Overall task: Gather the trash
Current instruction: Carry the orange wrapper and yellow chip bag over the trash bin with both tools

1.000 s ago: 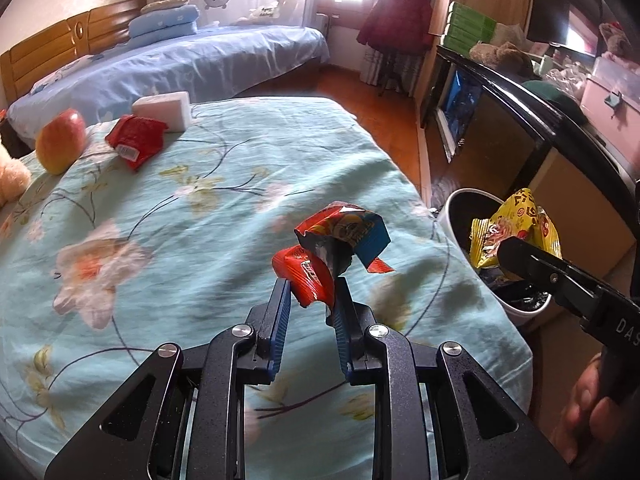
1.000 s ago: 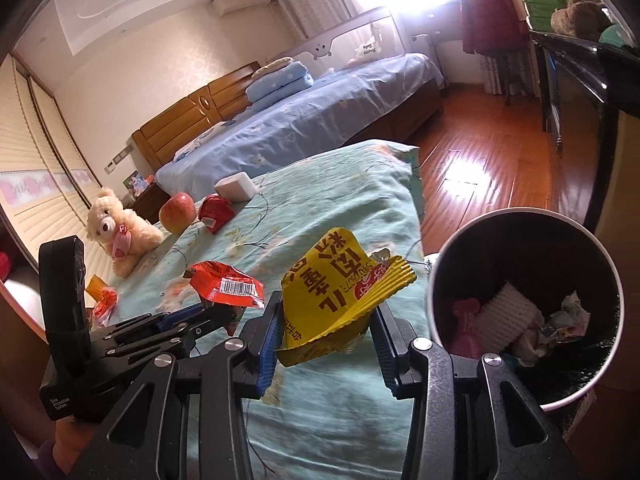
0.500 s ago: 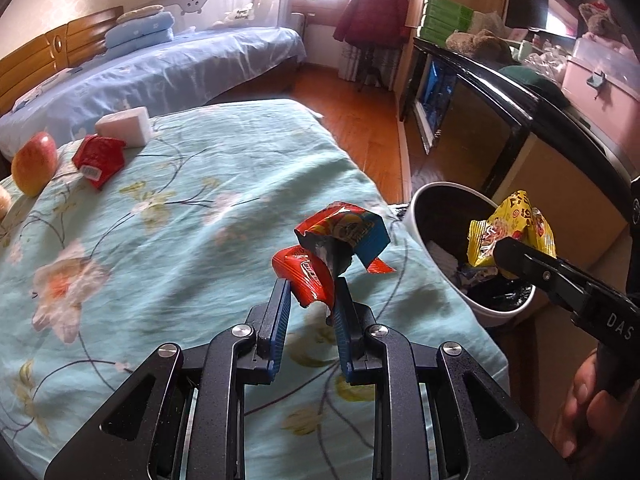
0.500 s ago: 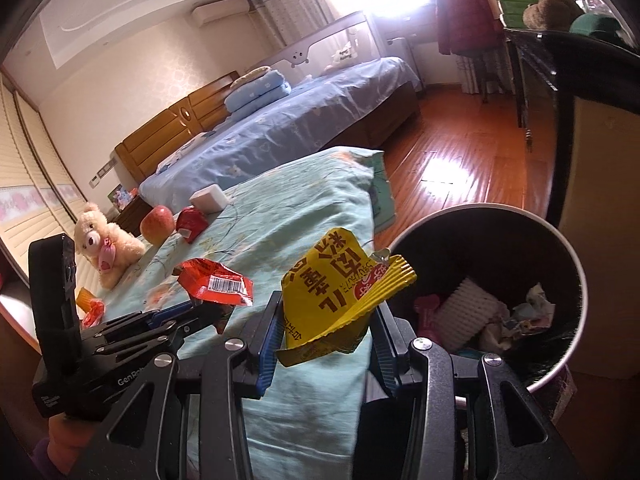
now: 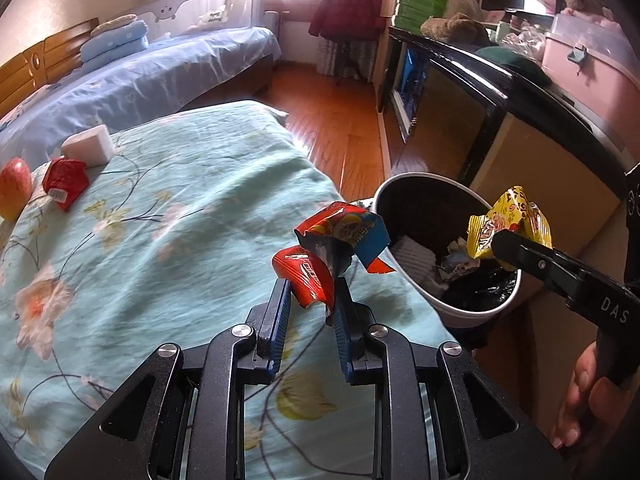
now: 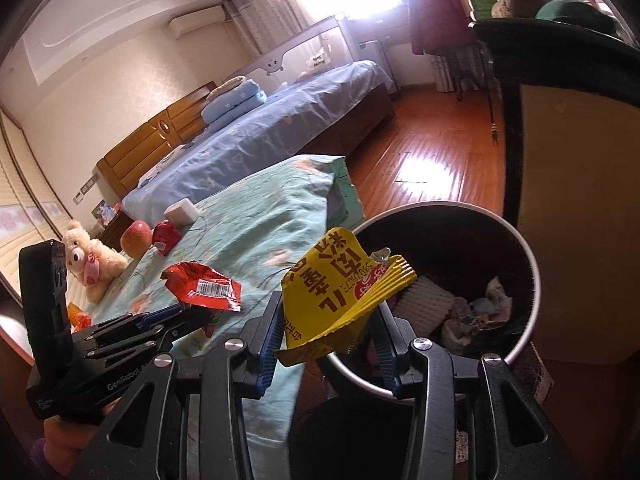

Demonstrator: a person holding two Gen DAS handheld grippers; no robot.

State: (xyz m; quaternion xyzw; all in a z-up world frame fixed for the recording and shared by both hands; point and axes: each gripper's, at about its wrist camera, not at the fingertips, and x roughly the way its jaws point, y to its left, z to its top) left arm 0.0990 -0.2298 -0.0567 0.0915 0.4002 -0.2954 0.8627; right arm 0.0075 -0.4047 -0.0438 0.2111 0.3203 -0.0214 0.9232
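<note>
My left gripper (image 5: 310, 300) is shut on a crumpled red and blue snack wrapper (image 5: 332, 248), held above the bed's edge just left of the bin; it also shows in the right wrist view (image 6: 204, 286). My right gripper (image 6: 328, 320) is shut on a yellow snack bag (image 6: 340, 296), held over the near rim of the round white trash bin (image 6: 532, 280). In the left wrist view the yellow bag (image 5: 508, 228) hangs over the bin (image 5: 400, 184), which holds several pieces of trash. A red wrapper (image 5: 64, 182) lies far back on the bed.
The bed has a teal floral cover (image 5: 180, 208). An apple (image 5: 14, 188), a white block (image 5: 88, 146) and a teddy bear (image 6: 90, 256) lie near the red wrapper. A dark cabinet (image 5: 500, 92) stands behind the bin. A second blue bed (image 5: 160, 76) lies beyond the wooden floor.
Both grippers have moved toward the bin with their wrappers. The bin is now closer and more central; the yellow bag is now over its rim.
</note>
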